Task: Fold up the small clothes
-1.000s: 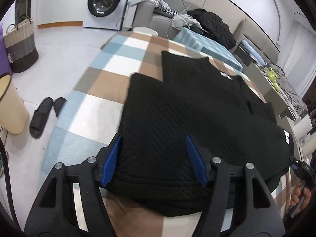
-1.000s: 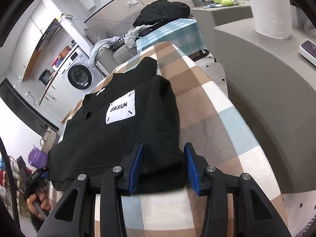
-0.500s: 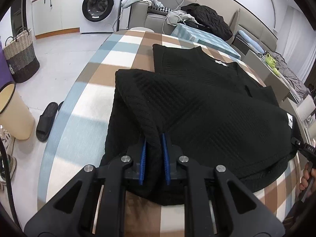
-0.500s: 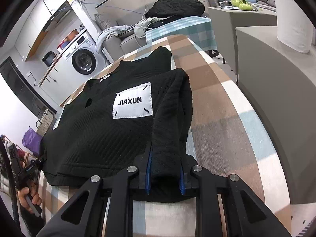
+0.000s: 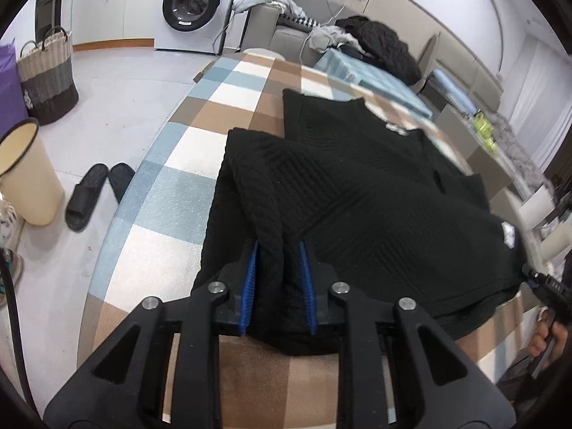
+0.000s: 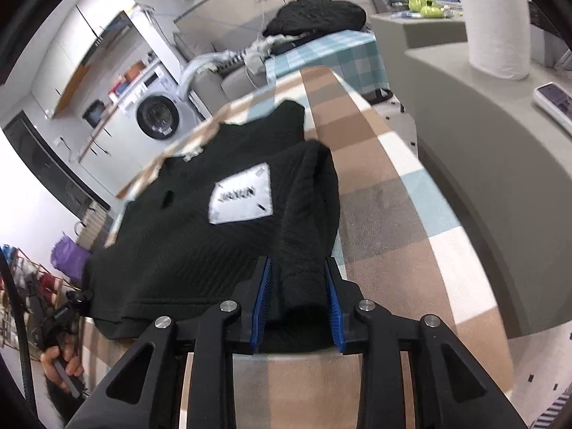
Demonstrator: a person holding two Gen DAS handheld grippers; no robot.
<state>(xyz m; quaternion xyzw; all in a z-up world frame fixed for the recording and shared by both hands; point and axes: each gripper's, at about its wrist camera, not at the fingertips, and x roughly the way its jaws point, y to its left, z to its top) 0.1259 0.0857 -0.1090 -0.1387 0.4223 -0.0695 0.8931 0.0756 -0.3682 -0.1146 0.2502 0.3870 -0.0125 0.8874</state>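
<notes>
Left gripper point(image 5: 277, 279) has the sweater point(image 5: 357, 200) hem bunched between its blue pads, jaws easing apart yet cloth visibly tented up into them. The black sweater lies spread on the checked table point(image 5: 171, 186), white patch point(image 6: 241, 193) up, both sleeves folded over the body. Right gripper point(image 6: 296, 298) also brackets a ridge of the hem at the other corner, jaws likewise opening, fabric between the pads. To fold cleanly, I'd say both corners need a firm, even bite, then lift together and carry level toward the collar so the hem stays straight.
</notes>
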